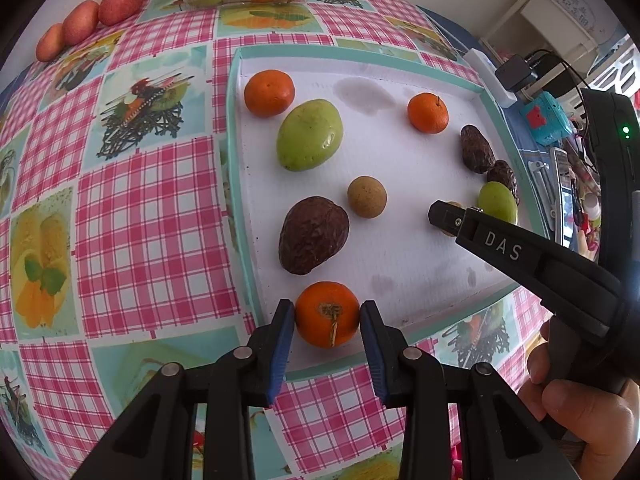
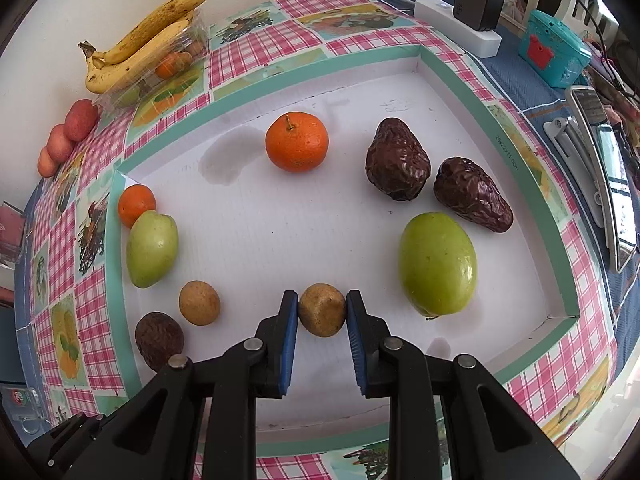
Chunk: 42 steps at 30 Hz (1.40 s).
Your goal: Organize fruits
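A white tray with a teal rim [image 2: 556,216] lies on the pink checked tablecloth. My left gripper [image 1: 327,303] is shut on a tangerine [image 1: 327,322] at the tray's near edge, its blue pads pressing both sides. My right gripper [image 2: 322,294] is shut on a small tan round fruit [image 2: 322,314] over the tray's front middle. In the left wrist view the right gripper [image 1: 450,216] reaches in from the right, beside a green fruit [image 1: 498,202]. Loose in the tray are two tangerines [image 2: 297,142], two green fruits [image 2: 438,264], three dark wrinkled fruits [image 2: 398,164] and another tan fruit [image 2: 199,303].
Bananas [image 2: 140,40] lie on a clear plastic box of fruit at the back left, with three reddish fruits [image 2: 80,120] beside it. A white power strip with a charger [image 2: 460,20], a teal box [image 2: 554,50] and a phone on a stand [image 2: 604,176] stand right of the tray. A hand [image 1: 580,408] holds the right gripper.
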Available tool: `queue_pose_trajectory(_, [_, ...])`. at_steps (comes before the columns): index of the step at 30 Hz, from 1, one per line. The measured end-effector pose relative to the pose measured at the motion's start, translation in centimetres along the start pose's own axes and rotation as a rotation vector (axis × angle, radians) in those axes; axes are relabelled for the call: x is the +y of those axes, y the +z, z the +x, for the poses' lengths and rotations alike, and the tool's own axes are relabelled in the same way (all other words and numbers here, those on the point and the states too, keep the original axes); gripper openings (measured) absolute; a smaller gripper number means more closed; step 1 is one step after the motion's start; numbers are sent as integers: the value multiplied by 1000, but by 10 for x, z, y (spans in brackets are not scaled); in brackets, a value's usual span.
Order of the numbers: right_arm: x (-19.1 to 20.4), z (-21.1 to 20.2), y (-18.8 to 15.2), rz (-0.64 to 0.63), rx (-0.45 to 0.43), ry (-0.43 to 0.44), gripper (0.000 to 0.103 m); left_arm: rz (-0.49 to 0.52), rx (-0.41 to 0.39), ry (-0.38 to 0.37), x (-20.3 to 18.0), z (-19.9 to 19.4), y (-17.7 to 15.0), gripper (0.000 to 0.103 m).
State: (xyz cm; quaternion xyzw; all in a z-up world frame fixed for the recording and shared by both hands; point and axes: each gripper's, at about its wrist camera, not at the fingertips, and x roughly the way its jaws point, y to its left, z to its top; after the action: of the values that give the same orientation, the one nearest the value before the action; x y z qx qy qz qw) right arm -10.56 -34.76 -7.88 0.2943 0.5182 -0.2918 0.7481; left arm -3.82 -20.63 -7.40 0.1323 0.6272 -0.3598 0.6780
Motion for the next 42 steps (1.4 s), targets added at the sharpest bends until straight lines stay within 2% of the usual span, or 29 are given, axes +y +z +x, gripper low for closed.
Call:
queue_pose_trajectory(4, [-1,0,0,6,-3,-1,30,-7,-13,-7,5,-8,-4,40])
queue_pose_trajectory(6, [-2,-1,-1,9,-6,-4,40,-11,-27,-14,8,-13,-6,40])
queue_pose_trajectory(8, [-2,-2,-2,9,-8,3,40,-9,-42,-21,9,-20,-9,41])
queue_pose_trajectory(10, [-1,-5,-3,4,-15,-4,44,0,-63,-27,11,-27,-13,49])
queue_pose_trajectory(12, [0,-7,-6,-5,-26,-12,67,1,-86,-13,17,-35,-16,61])
queue_pose_trajectory(14, [0,-11,-9,-8,-36,-6,70,-8,-117,44,26,-42,-18,63])
queue_pose_trajectory(20, [12,-19,-21,-61,-57,-23,72,-127,-177,309,79,-54,-16,80])
queue_pose_trajectory(22, [19,-24,-26,-84,-70,-15,82,-156,-193,385,95,-58,-18,96])
queue_pose_trajectory(23, [23,-26,-29,-97,-76,-13,94,-171,-206,409,102,-60,-19,100])
queue_pose_trajectory(24, [27,-29,-32,-113,-84,-11,96,-180,-216,420,104,-62,-21,103])
queue_pose_trajectory(32, [60,-45,-54,-239,-117,15,96,-216,-297,441,124,-94,-39,103])
queue_pose_trajectory(38, [62,-59,-61,-234,-159,3,96,-199,-345,512,119,-112,-50,103])
queue_pose_trajectory(42, [63,-71,-65,-242,-196,6,96,-200,-373,525,116,-122,-58,103])
